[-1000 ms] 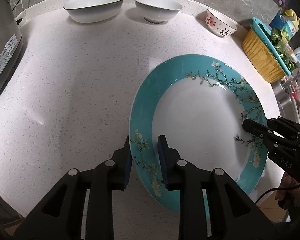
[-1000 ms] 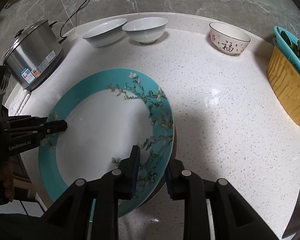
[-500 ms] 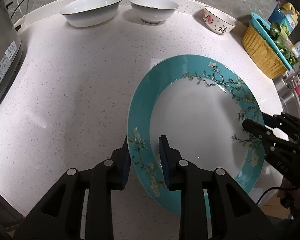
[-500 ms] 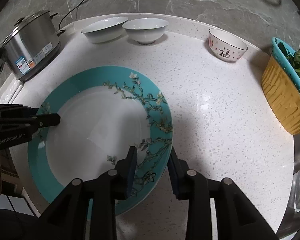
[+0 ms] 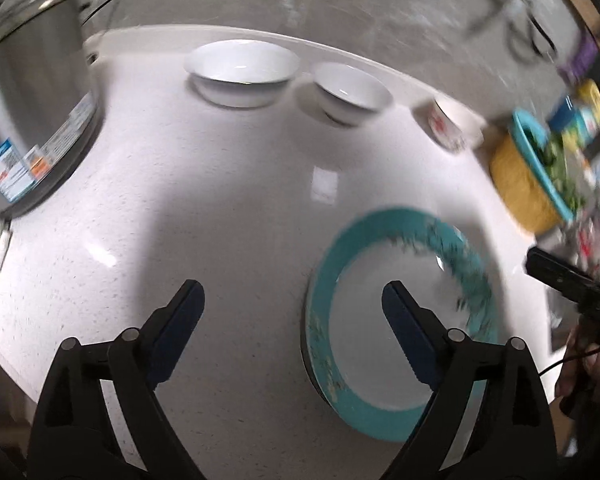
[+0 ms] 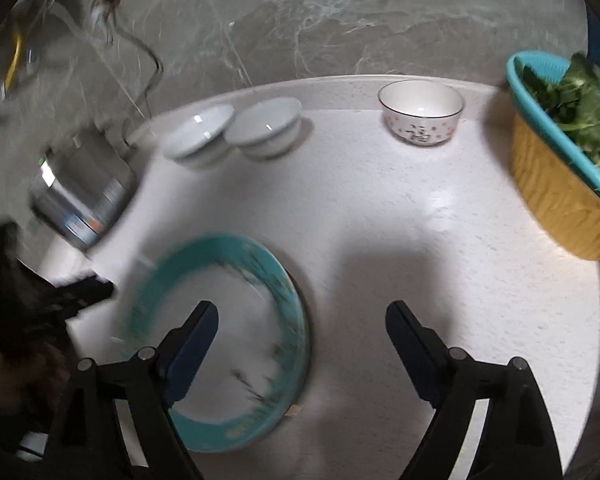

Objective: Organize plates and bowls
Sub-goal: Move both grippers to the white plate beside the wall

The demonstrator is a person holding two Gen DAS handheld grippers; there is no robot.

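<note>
My left tongs (image 5: 292, 300) and right tongs (image 6: 300, 320) are both opening, jaws spread wide with nothing between them. Just beyond, the teal-rimmed plate (image 5: 380, 408) lies flat on the white worktop (image 5: 236, 216), its white centre ringed by a blossom-branch pattern. I judge it stiff, heavy, glazed-slippery and breakable, best pinched at opposite rim edges. Farther back, near the wall, stand the wide white bowl (image 5: 242, 72), the smaller white bowl (image 5: 350, 92) and the red-patterned bowl (image 6: 420, 114): lighter, equally fragile, best gripped over the rim.
</note>
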